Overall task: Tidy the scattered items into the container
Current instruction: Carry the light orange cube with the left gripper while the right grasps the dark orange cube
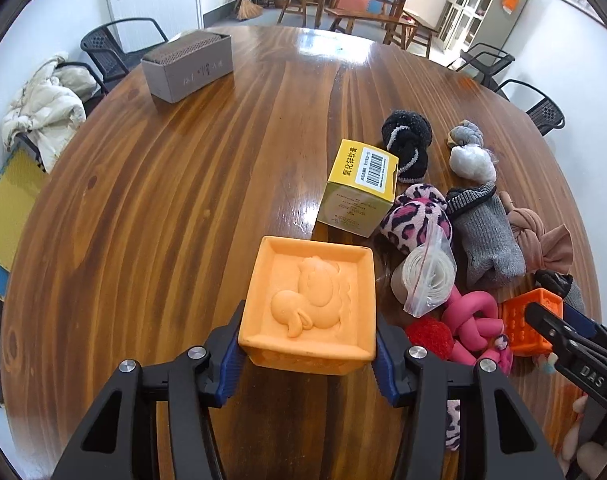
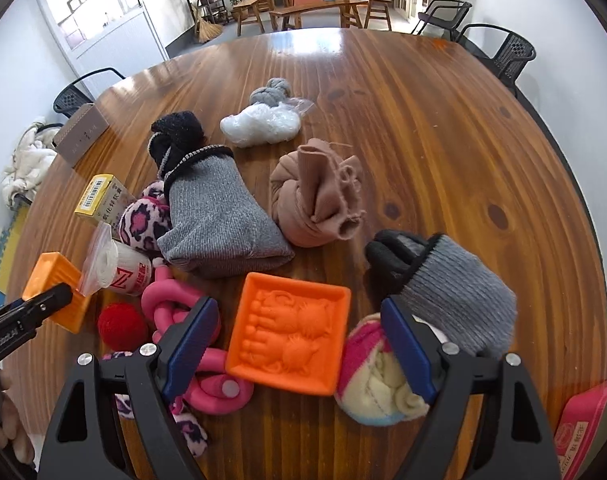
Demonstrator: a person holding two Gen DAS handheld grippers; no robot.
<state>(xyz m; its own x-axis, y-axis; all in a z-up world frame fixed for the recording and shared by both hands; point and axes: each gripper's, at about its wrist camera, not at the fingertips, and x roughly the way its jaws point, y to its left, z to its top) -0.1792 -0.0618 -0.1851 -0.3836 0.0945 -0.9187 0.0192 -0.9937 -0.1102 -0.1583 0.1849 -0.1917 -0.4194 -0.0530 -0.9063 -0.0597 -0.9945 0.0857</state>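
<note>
My left fingers [image 1: 307,356] pinch a pale orange square duck-embossed rubber block [image 1: 309,304]; my right fingers [image 2: 299,350], spread, straddle a brighter orange square embossed block [image 2: 289,340] on the worktop [image 2: 443,152].

Glossy wooden table [image 1: 183,200], knitted socks [image 2: 219,220]

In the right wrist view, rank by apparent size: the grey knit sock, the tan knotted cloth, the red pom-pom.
1. grey knit sock
2. tan knotted cloth
3. red pom-pom
The pom-pom lies nearest the camera yet looks smallest, so it ranks last safely.
</note>
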